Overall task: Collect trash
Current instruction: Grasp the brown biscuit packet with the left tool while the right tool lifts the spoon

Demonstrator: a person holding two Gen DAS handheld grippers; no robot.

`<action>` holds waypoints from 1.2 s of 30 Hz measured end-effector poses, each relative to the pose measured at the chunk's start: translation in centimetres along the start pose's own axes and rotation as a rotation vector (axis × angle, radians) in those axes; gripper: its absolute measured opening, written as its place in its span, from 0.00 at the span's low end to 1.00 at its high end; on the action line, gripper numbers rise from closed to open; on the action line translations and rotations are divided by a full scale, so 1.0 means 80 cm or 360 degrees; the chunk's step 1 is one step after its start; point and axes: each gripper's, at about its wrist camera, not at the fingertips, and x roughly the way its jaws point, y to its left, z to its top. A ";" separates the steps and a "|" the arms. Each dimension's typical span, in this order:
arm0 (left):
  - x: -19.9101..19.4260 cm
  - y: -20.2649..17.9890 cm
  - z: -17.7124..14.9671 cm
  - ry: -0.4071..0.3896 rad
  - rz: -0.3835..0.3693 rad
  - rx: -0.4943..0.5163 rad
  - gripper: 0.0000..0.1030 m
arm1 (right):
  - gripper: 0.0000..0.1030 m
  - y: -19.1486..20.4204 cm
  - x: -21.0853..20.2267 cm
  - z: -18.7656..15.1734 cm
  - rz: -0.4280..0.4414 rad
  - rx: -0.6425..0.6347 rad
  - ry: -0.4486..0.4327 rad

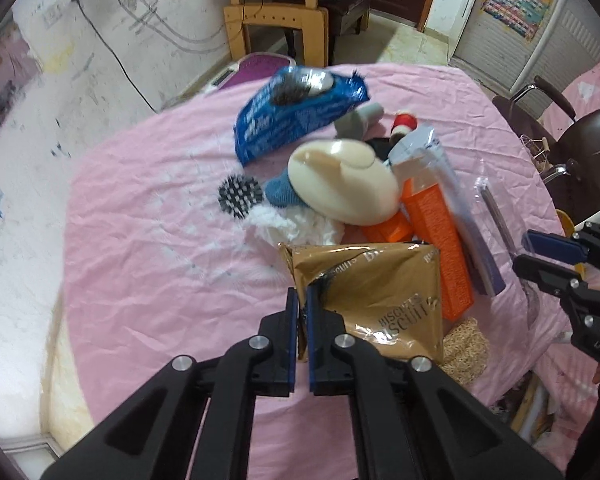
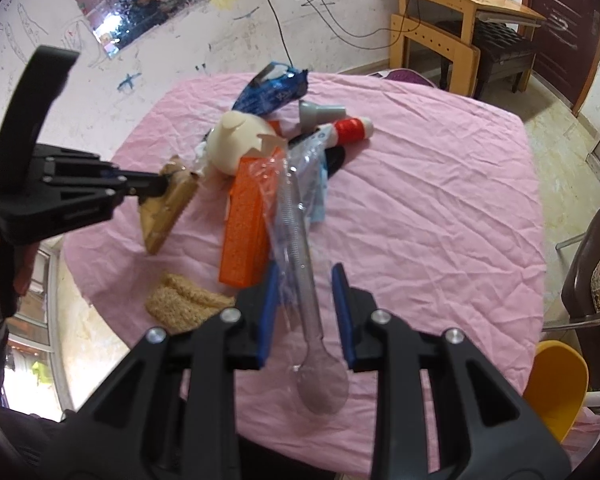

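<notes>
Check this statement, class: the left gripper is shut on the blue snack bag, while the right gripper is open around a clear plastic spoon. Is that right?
One detail is wrong. The left gripper is shut on the gold biscuit wrapper, not the blue snack bag, which lies untouched farther back; the left wrist view shows it. The right gripper is indeed open around the clear plastic spoon.

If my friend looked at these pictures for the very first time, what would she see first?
Probably the messy pile in the middle of the pink tablecloth, where a blue snack bag at the far side and bright orange boxes stand out. Then the left gripper, shut on the corner of a gold biscuit wrapper at the near edge of the pile. The right gripper is open around a clear plastic spoon.
</notes>
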 end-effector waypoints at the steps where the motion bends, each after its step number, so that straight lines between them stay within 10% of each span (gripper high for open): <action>1: -0.004 -0.003 0.001 -0.0011 0.0015 0.0009 0.00 | 0.25 -0.001 -0.002 0.001 -0.0001 0.0002 -0.0008; 13: -0.025 -0.029 0.008 -0.0050 0.0087 0.0115 0.00 | 0.26 -0.014 -0.002 -0.007 0.0015 0.0014 0.0045; 17: -0.024 -0.027 0.006 -0.0043 0.0095 0.0104 0.00 | 0.58 -0.014 0.016 -0.003 -0.0001 0.0021 0.0083; 22: -0.023 -0.020 0.002 -0.0030 0.0103 0.0094 0.00 | 0.58 -0.008 0.042 0.000 -0.0062 -0.0015 0.0131; 30: -0.022 -0.016 0.001 -0.0029 0.0101 0.0100 0.00 | 0.20 -0.014 0.049 -0.006 -0.0092 -0.0018 0.0144; 36: -0.023 -0.020 0.002 -0.0031 0.0103 0.0109 0.00 | 0.19 -0.019 0.021 -0.013 -0.0063 0.0001 0.0064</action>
